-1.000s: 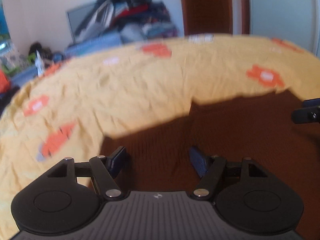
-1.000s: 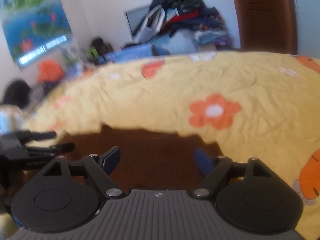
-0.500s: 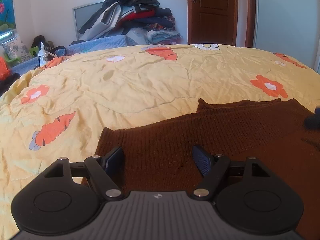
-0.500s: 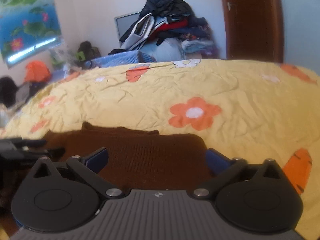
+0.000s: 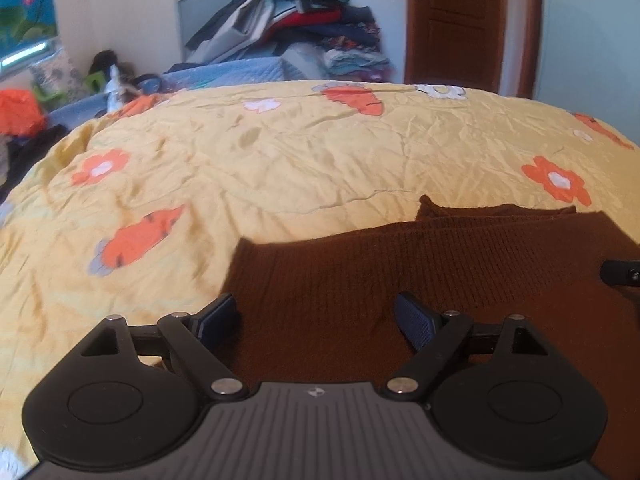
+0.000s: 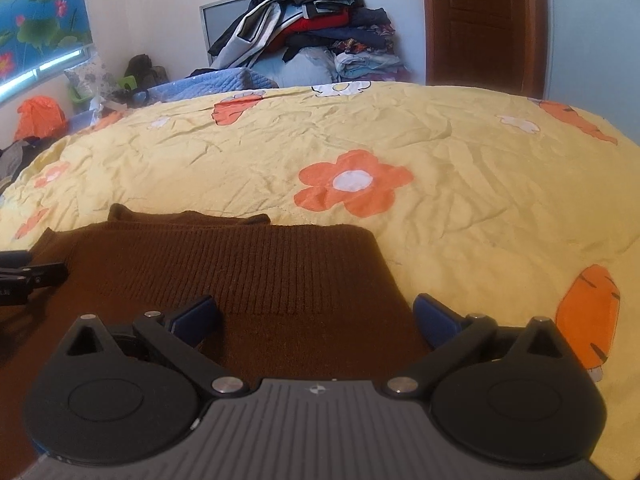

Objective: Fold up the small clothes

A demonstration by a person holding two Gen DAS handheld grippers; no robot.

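Two grippers' jaws spread over brown sweater (image 5: 360,280), left (image 5: 316,316) opening, right (image 6: 316,316) showing orange flower (image 6: 354,182)

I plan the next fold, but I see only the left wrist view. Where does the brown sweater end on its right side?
Observer: In the right wrist view, the brown sweater ends in a rounded corner; beyond it lies only the yellow bedspread.
Operator: Does the right gripper hold the sweater?
Observer: No. The right gripper is open with nothing pinched. One finger is over the knit, the other over the bedspread.
Operator: Is anything lying near that edge?
Observer: Only a print: an orange carrot print on the bedspread, right of the gripper.
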